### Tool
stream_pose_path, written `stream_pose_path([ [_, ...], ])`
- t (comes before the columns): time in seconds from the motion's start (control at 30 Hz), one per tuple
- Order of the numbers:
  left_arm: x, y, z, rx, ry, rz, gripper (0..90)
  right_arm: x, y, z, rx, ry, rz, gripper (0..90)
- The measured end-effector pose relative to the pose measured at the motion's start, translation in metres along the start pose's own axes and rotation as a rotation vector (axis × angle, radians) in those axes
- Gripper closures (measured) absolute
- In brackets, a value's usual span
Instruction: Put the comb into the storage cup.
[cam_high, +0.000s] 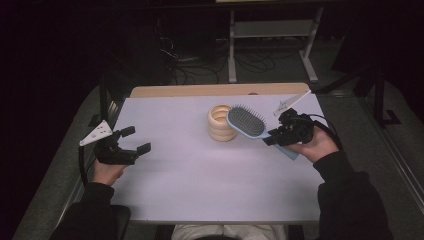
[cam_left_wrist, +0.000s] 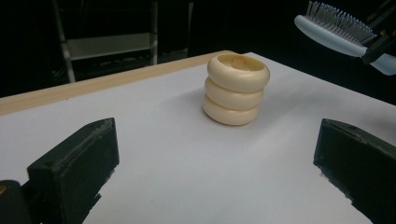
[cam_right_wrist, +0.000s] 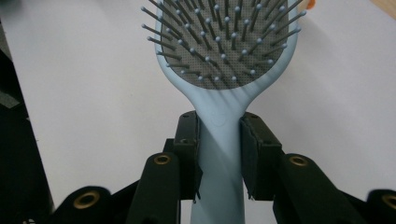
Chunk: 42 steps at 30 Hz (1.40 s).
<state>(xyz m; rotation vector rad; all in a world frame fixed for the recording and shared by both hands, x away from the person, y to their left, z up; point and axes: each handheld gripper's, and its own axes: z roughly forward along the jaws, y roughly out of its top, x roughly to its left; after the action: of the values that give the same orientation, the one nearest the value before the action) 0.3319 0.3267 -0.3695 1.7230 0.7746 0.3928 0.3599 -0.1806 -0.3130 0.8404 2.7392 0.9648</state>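
Right tongs (cam_high: 274, 137) clamp the blue hairbrush (cam_high: 246, 121) by its handle above the cream ringed holder (cam_high: 221, 122), left tongs (cam_high: 135, 139) gape wide and empty over the white bench (cam_high: 200, 175), dark room behind.

light-blue hairbrush (cam_high: 246, 121), bristles up, raised above worktop (cam_high: 200, 170); cream ribbed cup (cam_high: 220, 123) upright just beside its head.

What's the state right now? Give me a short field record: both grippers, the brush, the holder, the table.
left gripper: jaws open, holding nothing, at the table's left edge
right gripper: jaws shut on the brush handle
hairbrush: light blue, lifted off the table, bristles up, head by the holder's rim
holder: cream ribbed cup, upright, mid-table
table: white top, wooden far edge
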Motion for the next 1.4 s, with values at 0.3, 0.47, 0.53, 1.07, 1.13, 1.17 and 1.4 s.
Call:
stream_pose_path([
  [0.3, -0.014, 0.024, 0.016, 0.021, -0.032, 0.068, 0.0, 0.005, 0.016, 0.002, -0.020, -0.003, -0.036, 69.0],
  [0.47, -0.018, 0.030, 0.028, 0.010, -0.059, 0.056, 0.0, 0.007, 0.024, 0.003, -0.021, -0.002, -0.049, 69.0],
  [0.53, -0.020, 0.032, 0.033, 0.015, -0.072, 0.058, 0.0, 0.008, 0.027, 0.002, -0.024, -0.001, -0.053, 69.0],
  [1.07, -0.025, 0.054, 0.055, -0.001, -0.106, 0.034, 0.3, 0.022, 0.067, 0.004, -0.058, 0.014, -0.110, 69.0],
  [1.13, -0.026, 0.056, 0.056, -0.002, -0.108, 0.036, 0.3, 0.022, 0.069, 0.005, -0.056, 0.015, -0.114, 69.0],
  [1.17, -0.026, 0.059, 0.057, 0.006, -0.110, 0.036, 0.3, 0.023, 0.072, 0.006, -0.056, 0.012, -0.118, 69.0],
  [1.4, -0.032, 0.080, 0.069, 0.039, -0.122, 0.055, 0.3, 0.025, 0.084, 0.012, -0.057, 0.019, -0.134, 69.0],
])
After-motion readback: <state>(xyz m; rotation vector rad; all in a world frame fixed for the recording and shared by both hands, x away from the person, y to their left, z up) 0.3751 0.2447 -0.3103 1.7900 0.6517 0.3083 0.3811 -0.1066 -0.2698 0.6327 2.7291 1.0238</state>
